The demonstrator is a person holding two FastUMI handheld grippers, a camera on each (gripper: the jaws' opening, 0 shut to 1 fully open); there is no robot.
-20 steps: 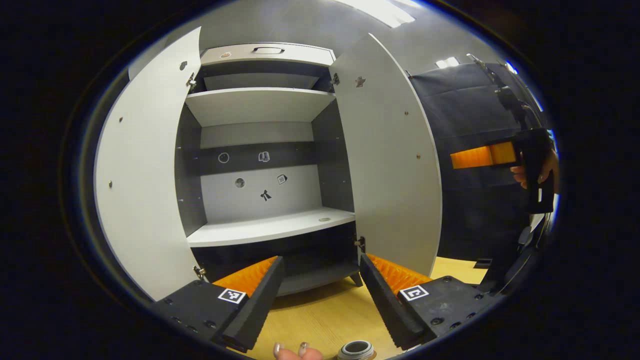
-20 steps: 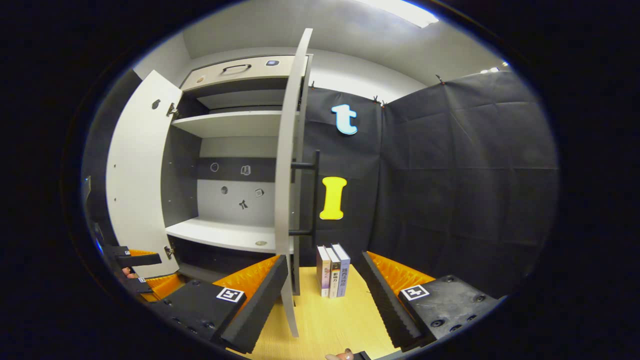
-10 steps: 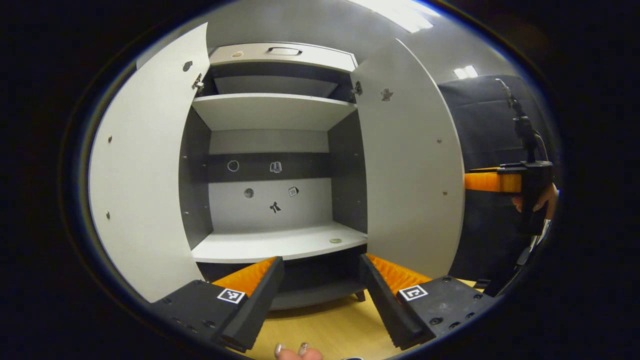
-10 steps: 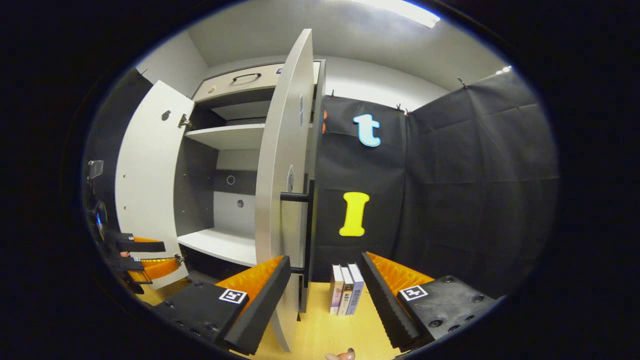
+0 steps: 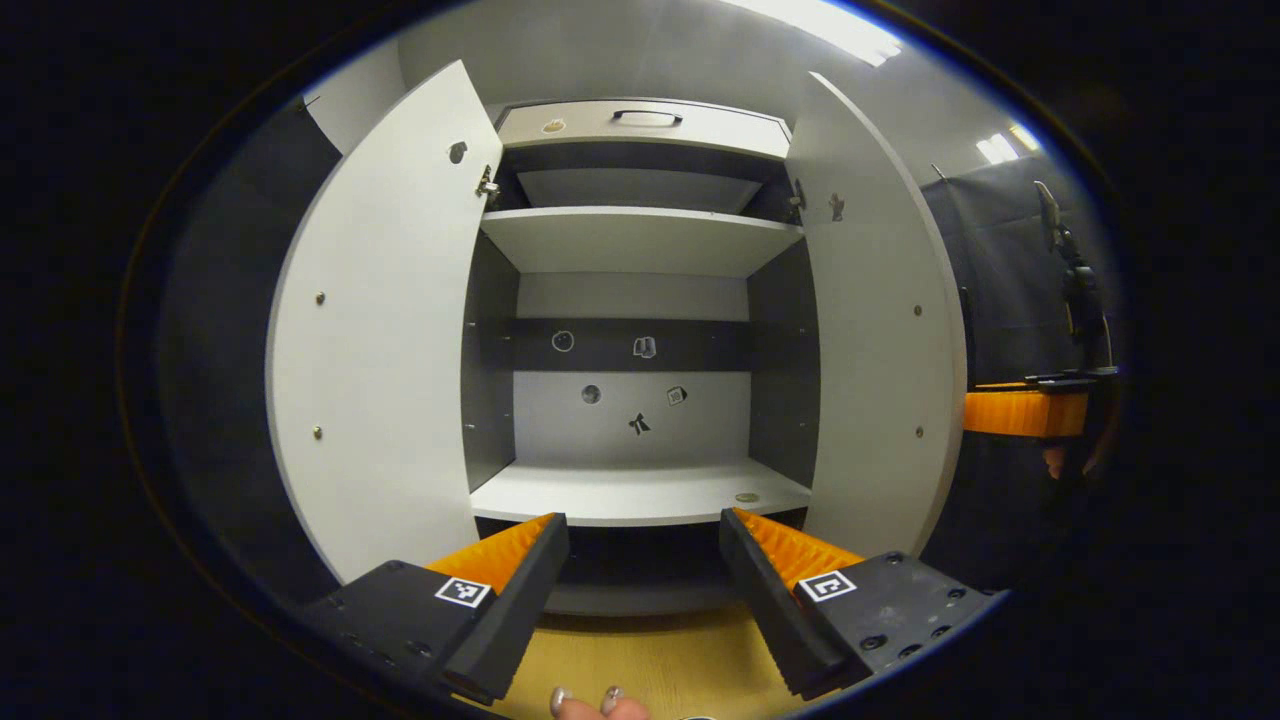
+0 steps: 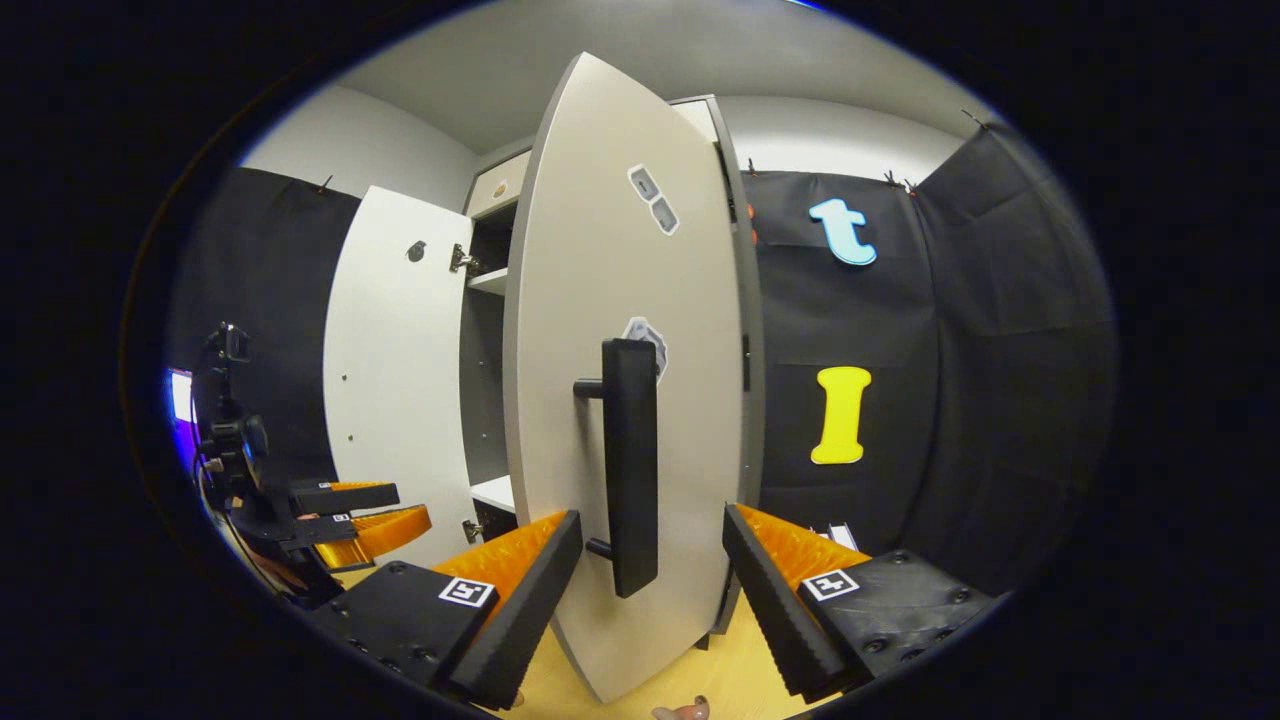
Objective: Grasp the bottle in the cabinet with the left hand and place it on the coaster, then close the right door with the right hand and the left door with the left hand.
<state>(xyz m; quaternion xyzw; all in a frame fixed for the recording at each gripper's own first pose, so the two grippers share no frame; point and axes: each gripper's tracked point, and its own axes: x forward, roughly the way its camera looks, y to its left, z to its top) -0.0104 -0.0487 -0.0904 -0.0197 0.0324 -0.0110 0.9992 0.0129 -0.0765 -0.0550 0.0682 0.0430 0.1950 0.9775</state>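
Note:
The grey cabinet stands with both doors swung out and its shelves bare. My left gripper is open and points straight into the cabinet, between the left door and the right door. My right gripper is open, close to the outer face of the right door. The door's black bar handle hangs just ahead of the gap between its fingers, untouched. The right gripper also shows past the right door's edge. The left gripper shows by the left door.
A small round disc lies on the lower shelf at the right. The wooden table runs under the cabinet. A hand's fingertips show at the bottom. Several books peek out behind the right door.
The right gripper has gone round from the right door's edge to its outer face, up to the handle. The left gripper has turned to face the cabinet squarely; the round top below it left view.

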